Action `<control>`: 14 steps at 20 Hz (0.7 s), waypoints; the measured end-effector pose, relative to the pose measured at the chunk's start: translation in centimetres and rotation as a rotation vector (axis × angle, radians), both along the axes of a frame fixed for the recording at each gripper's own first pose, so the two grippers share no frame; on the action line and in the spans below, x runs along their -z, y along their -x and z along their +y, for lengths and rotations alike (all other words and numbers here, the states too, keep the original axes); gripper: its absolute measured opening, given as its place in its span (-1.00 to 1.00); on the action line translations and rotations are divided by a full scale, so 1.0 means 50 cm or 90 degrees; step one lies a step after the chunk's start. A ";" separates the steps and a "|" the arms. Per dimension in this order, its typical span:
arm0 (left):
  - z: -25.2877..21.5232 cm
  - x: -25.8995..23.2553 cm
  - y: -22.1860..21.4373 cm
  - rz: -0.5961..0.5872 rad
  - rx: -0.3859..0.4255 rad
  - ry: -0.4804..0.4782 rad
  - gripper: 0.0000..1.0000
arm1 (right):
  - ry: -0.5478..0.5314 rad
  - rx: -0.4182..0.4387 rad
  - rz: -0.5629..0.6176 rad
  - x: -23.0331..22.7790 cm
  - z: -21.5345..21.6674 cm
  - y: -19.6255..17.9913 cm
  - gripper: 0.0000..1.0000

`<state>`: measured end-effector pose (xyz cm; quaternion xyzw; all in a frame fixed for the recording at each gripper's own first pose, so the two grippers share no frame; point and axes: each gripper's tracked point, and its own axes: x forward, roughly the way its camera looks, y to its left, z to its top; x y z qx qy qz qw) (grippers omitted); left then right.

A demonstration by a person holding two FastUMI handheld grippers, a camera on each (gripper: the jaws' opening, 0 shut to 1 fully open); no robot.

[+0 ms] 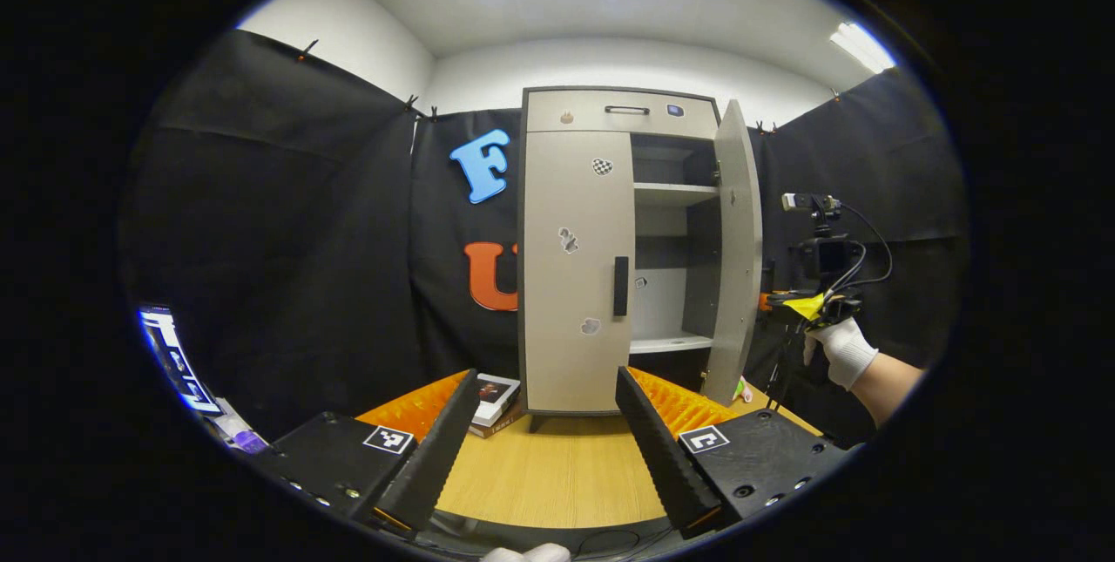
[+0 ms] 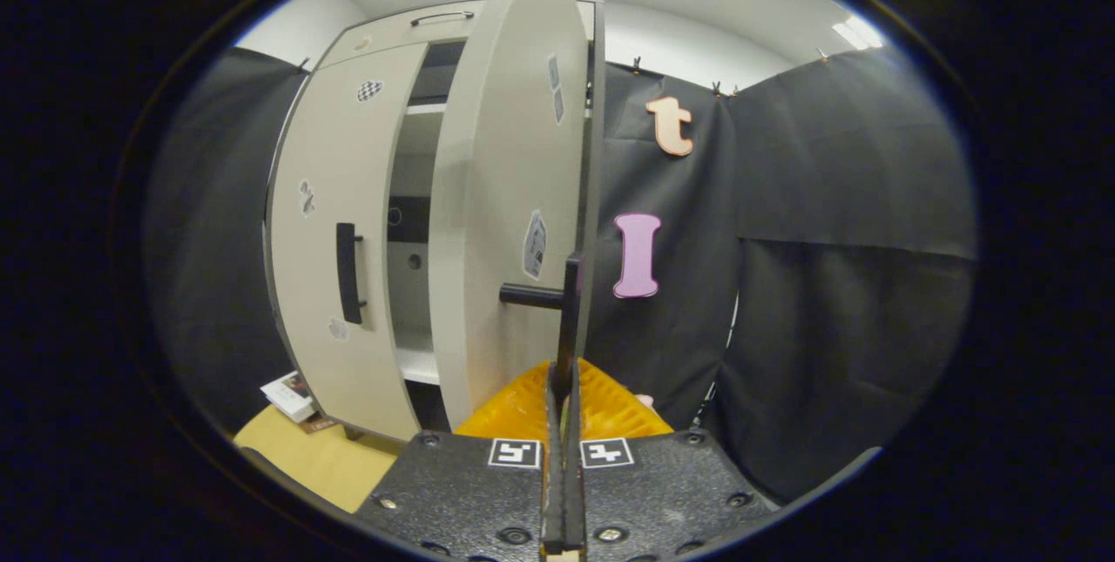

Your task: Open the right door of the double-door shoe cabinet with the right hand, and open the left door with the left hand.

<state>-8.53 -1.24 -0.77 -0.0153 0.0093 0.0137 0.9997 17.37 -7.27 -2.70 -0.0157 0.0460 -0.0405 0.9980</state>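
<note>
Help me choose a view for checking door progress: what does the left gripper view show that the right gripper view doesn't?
Left gripper view: a gloved hand holding the right gripper from outside, and the left gripper, jaws open, short of the cabinet. Right gripper view: the handle of the right door close up, with the jaws shut on it. Both: the left door closed, the right door swung open, shelves inside.
</note>
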 end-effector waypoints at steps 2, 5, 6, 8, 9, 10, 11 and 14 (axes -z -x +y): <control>-0.019 -0.002 -0.014 0.000 0.007 0.005 0.90 | -0.001 -0.008 0.004 0.000 -0.035 -0.006 -0.92; -0.059 -0.005 -0.039 0.004 0.011 0.008 0.90 | -0.012 -0.037 0.007 0.005 -0.069 -0.010 -0.93; -0.075 -0.008 -0.048 0.004 0.011 0.006 0.91 | -0.015 -0.045 0.009 0.007 -0.082 -0.014 -0.93; -0.101 -0.017 -0.062 0.000 0.006 0.004 0.91 | -0.029 -0.067 0.013 0.006 -0.105 -0.015 -0.95; -0.113 -0.018 -0.068 0.000 0.002 0.005 0.91 | -0.036 -0.080 0.015 0.010 -0.107 -0.017 -0.93; -0.124 -0.019 -0.072 0.001 -0.002 0.007 0.91 | -0.030 -0.090 0.018 0.010 -0.105 -0.016 -0.94; -0.133 -0.018 -0.075 0.004 -0.007 0.008 0.91 | -0.013 -0.097 0.021 0.011 -0.107 -0.017 -0.93; -0.156 -0.019 -0.073 0.006 -0.025 0.005 0.91 | 0.000 -0.109 0.020 0.006 -0.105 -0.019 -0.95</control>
